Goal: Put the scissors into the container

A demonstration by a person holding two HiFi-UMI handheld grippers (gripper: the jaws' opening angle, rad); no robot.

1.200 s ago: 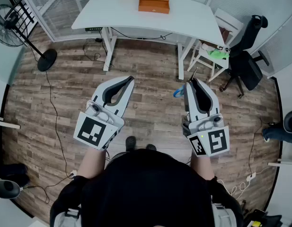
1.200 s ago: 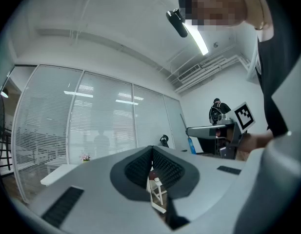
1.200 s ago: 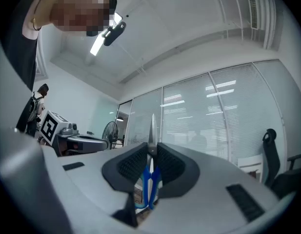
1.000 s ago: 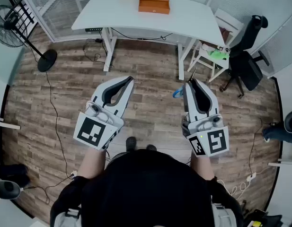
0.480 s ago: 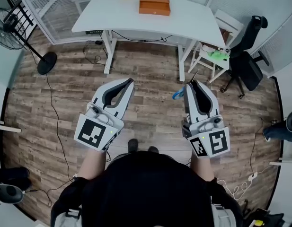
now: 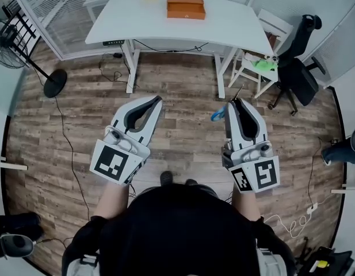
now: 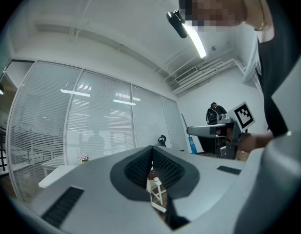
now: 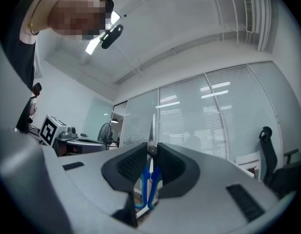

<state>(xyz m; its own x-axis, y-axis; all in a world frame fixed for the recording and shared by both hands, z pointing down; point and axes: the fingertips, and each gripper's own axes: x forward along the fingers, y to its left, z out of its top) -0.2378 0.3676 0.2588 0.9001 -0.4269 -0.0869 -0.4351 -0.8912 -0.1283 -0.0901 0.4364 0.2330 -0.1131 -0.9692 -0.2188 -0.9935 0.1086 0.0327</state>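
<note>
- Right gripper (image 8: 151,151): jaws closed on the scissors (image 8: 146,179), clamped near the pivot.
- Scissors: the blue handles lie between the jaws behind the ribbed pads, and the closed blade stands up past the fingertips. In the head view a blue handle loop shows at the left side of the jaw tips.
- Left gripper (image 7: 152,150): jaws together, tips touching, nothing held.
- Both grippers are raised side by side above the wooden floor (image 6: 183,131).
- Orange box (image 6: 186,4): lid shut, resting on the white desk (image 6: 240,26), well apart from the scissors.
</note>
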